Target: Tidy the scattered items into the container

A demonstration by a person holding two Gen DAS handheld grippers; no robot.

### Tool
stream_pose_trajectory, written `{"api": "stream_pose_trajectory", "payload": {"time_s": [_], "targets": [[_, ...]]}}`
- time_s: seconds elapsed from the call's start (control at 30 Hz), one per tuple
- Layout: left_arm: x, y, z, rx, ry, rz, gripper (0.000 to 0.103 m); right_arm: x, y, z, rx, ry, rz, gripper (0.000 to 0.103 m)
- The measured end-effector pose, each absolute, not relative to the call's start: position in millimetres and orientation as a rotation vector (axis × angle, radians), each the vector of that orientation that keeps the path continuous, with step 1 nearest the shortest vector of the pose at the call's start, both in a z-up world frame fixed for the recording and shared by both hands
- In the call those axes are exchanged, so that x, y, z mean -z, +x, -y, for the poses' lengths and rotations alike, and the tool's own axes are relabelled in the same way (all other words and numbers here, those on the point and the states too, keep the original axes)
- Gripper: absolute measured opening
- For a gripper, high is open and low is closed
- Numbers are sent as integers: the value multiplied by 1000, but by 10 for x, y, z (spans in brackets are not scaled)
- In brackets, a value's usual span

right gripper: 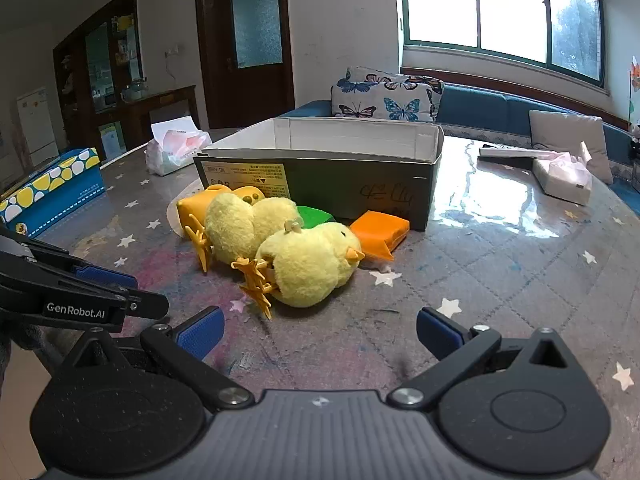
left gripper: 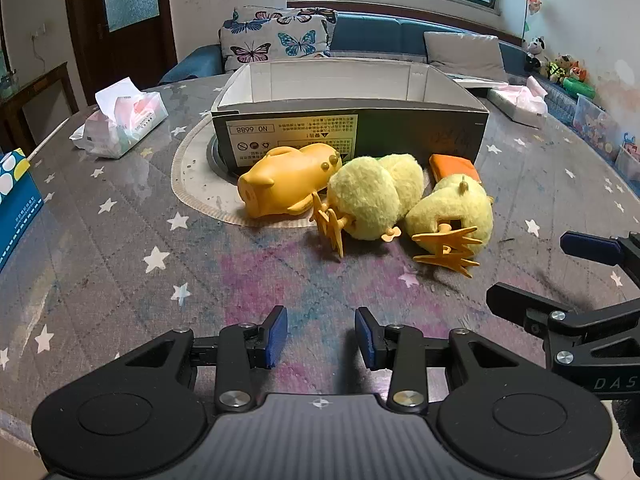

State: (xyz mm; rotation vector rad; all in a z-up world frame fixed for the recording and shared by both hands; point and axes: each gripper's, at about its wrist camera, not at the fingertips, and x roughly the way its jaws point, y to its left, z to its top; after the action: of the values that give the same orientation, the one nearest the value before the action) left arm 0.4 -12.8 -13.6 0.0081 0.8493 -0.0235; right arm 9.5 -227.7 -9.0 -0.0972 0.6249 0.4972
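An open cardboard box [left gripper: 348,136] [right gripper: 320,184] stands on the table, white inside. In front of it lie a yellow plastic pig [left gripper: 280,184] [right gripper: 192,210], two fluffy yellow chicks with orange feet [left gripper: 372,196] [left gripper: 452,212] [right gripper: 240,224] [right gripper: 312,264], an orange block [left gripper: 454,166] [right gripper: 380,232] and a green piece [right gripper: 314,216]. My left gripper [left gripper: 321,336] is open and empty, well short of the toys. My right gripper [right gripper: 320,332] is open wide and empty, just before the near chick.
Tissue packs [left gripper: 120,120] [right gripper: 176,148] [left gripper: 516,102] [right gripper: 564,176] lie left and right of the box. A blue dotted carton [left gripper: 16,204] [right gripper: 52,192] stands at the left edge. The table has a starred cloth [left gripper: 120,280]. A sofa with cushions is behind.
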Motion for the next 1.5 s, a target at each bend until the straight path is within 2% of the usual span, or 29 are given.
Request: {"api": "stream_pose_trajectory", "payload": {"time_s": [1.5], "targets": [[190, 154, 196, 39, 27, -887, 40, 187, 187, 2117, -529, -127, -668, 103]]}}
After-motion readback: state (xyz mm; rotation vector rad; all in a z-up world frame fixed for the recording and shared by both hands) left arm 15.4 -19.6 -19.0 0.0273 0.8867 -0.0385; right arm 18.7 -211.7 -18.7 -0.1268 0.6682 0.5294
